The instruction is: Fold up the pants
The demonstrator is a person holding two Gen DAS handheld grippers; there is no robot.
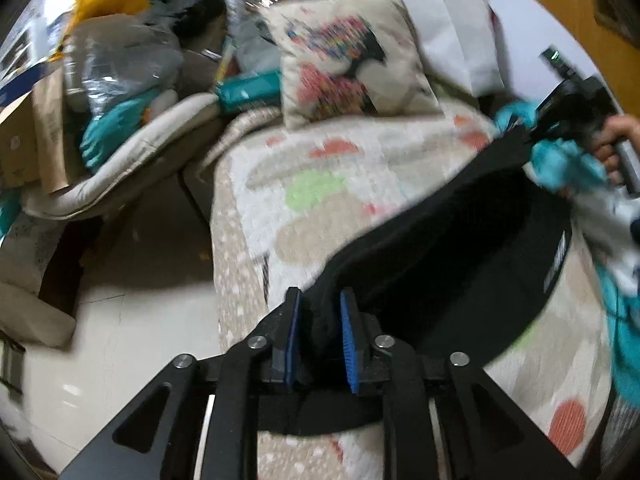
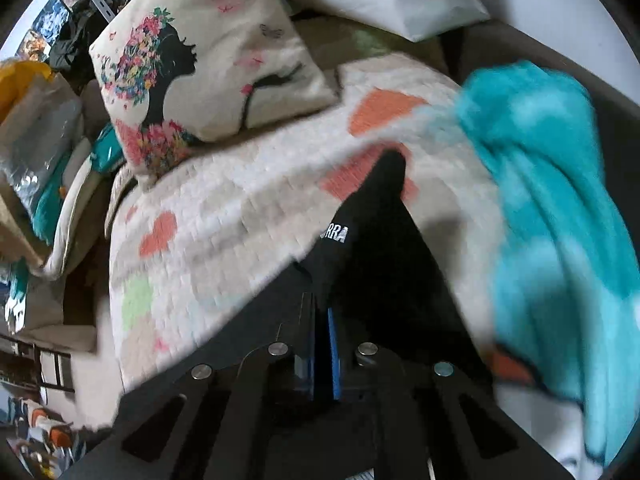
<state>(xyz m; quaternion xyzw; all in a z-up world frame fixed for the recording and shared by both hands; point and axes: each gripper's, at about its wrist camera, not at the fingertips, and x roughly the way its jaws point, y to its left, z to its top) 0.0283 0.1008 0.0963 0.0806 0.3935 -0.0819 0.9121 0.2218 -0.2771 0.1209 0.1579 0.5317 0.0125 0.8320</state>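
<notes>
Pants [image 1: 452, 248], black, hang stretched over the patterned quilt [image 1: 320, 184]. Left gripper [image 1: 320, 336] and right gripper [image 2: 322, 344] each have fingers clamped on the fabric.

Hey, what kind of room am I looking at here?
Probably a cluttered living room or bedroom at home: a quilted patchwork cover over a sofa or bed, a printed cushion with a woman's silhouette, and piled bags and cardboard boxes beside it.

My count of what's on the bed

I hold two grippers, left [image 1: 320, 332] and right [image 2: 322, 356], both on one pair of black pants [image 1: 452, 240]; one printed pillow [image 2: 208, 52], one quilt [image 1: 320, 184], one teal garment [image 2: 560, 200].
</notes>
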